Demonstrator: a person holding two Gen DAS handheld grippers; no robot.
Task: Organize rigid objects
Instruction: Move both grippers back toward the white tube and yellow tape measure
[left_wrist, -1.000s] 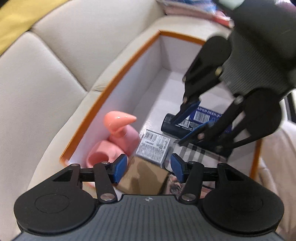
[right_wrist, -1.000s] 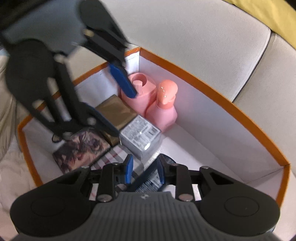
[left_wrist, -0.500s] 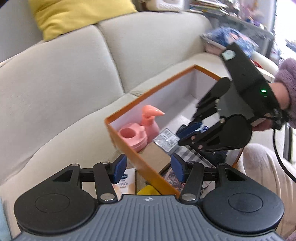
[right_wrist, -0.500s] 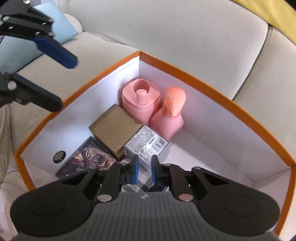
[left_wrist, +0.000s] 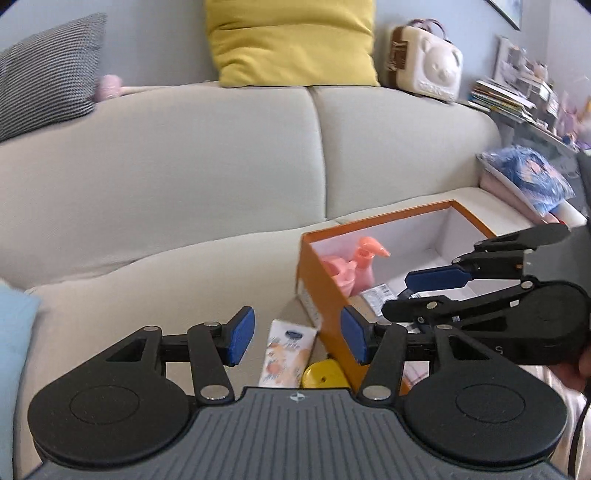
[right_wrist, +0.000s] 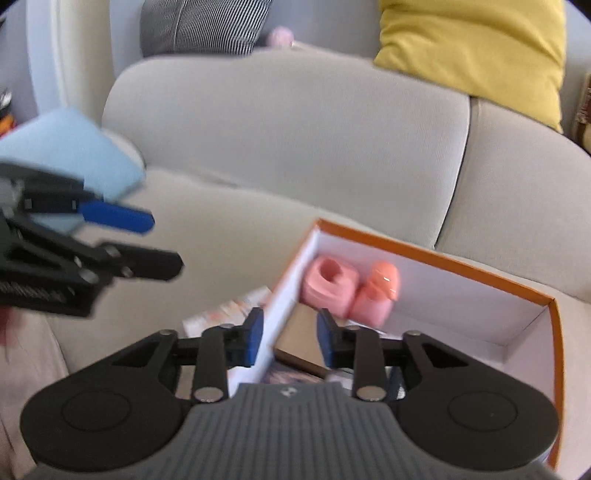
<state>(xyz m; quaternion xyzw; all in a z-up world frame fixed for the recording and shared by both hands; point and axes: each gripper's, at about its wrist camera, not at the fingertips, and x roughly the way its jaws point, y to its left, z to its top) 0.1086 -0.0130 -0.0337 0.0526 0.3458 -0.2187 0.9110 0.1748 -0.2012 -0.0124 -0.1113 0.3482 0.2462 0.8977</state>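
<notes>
The orange cardboard box with a white inside (left_wrist: 317, 280) is sitting on the seat of the cream fabric sofa (left_wrist: 184, 177). Two pink plastic bottles (right_wrist: 351, 291) are standing together in its far corner, with a flat brown carton (right_wrist: 299, 343) and a grey barcoded packet (left_wrist: 378, 299) lying nearer. Outside the box, just beside its wall, a white printed packet (left_wrist: 286, 347) and a yellow rounded object (left_wrist: 325, 374) are lying on the cushion; the yellow one is being shown only by the left wrist view, while the brown carton is being shown more fully by the right.

The left gripper (left_wrist: 297, 338) is being held above these loose items, its blue pads standing about half apart with nothing between them. The right gripper (right_wrist: 290, 338) is being held over the box's near wall, its jaws opening and gripping nothing. A bit of the person's hand (left_wrist: 583, 365) is being seen behind it.

The right view is being blurred, so labels cannot be read. The yellow object is being partly cut off by the left gripper body, and the box floor is largely being hidden
</notes>
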